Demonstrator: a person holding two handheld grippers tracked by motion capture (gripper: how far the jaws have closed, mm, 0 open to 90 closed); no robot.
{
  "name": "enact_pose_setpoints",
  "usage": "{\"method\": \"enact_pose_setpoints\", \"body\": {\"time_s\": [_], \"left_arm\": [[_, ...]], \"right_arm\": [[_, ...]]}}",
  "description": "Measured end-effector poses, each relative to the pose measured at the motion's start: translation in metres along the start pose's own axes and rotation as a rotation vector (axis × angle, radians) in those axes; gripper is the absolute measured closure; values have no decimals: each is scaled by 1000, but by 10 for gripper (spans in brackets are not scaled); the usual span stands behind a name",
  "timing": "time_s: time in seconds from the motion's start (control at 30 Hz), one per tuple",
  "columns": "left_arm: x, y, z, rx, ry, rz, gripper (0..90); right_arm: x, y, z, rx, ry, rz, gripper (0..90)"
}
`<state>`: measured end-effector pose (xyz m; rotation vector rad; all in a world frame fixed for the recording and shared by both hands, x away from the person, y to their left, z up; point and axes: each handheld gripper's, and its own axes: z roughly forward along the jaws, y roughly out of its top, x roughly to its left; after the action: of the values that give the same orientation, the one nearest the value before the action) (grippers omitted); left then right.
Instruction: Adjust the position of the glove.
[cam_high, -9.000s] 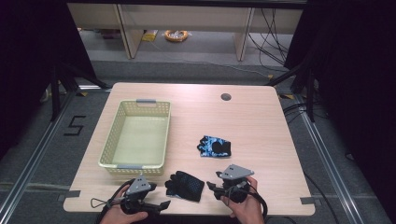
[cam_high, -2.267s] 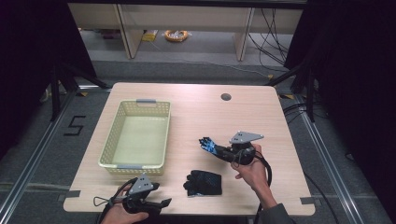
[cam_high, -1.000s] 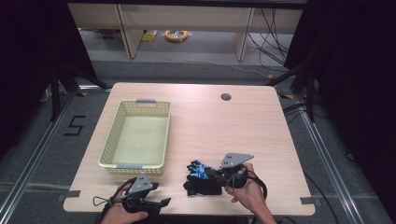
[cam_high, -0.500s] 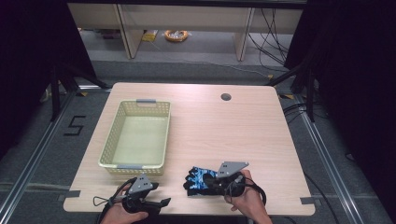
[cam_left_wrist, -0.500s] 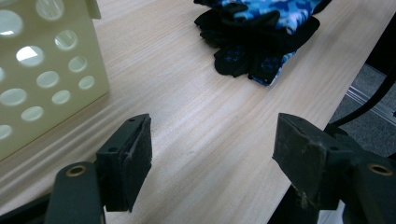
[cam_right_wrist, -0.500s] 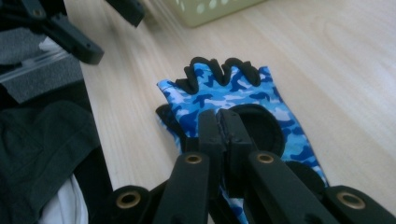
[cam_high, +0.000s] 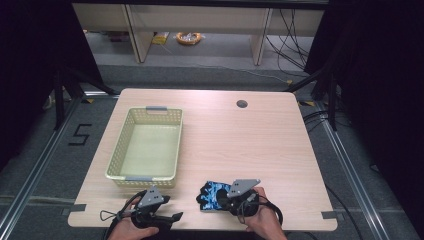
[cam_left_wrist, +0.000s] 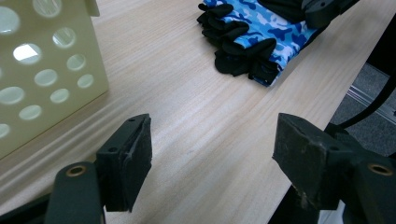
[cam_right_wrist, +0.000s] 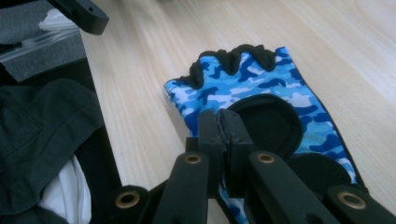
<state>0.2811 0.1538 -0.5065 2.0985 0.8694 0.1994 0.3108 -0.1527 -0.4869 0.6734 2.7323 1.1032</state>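
Right gripper (cam_high: 231, 199) at near table edge, jaws pressed together on cuff edge of blue camouflage fingerless glove with black trim (cam_right_wrist: 261, 88), which lies flat over a black glove, right of pale yellow perforated plastic basket (cam_high: 146, 147). Left gripper (cam_left_wrist: 215, 158) parked near basket's near corner, jaws wide apart, empty. Risks, as judged: thin pinch slipping off fabric on lifting; lower glove snagging and dragging off wooden table (cam_high: 240, 140) edge.
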Motion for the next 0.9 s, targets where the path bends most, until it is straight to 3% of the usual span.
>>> {"method": "enact_pose_setpoints", "body": {"time_s": [0.17,0.23,0.27,0.4,0.53,0.63,0.67,0.8,0.9], "left_arm": [[-2,-1,2,-12,-3,-24,276],[0,-1,2,-1,18,-10,276],[-1,-1,2,-2,17,-12,276],[-1,0,1,-6,-8,-14,276],[-1,1,3,-23,-28,-41,273],[0,2,4,-19,-32,-36,273],[-2,3,6,-40,-35,-65,271],[-5,12,11,-38,-76,-97,271],[-8,18,18,-68,-82,-106,271]], "right_arm": [[3,-2,6,38,1,12,874],[2,-3,7,15,4,6,858],[1,-3,5,29,12,18,840],[-2,0,-3,-27,-19,46,717],[-14,-1,-18,-96,-129,133,599],[-21,-5,-22,-106,-161,173,567],[-27,-9,-23,-108,-184,216,541],[-33,-14,-22,-97,-188,275,521],[-34,-14,-21,-90,-186,295,514]]}}
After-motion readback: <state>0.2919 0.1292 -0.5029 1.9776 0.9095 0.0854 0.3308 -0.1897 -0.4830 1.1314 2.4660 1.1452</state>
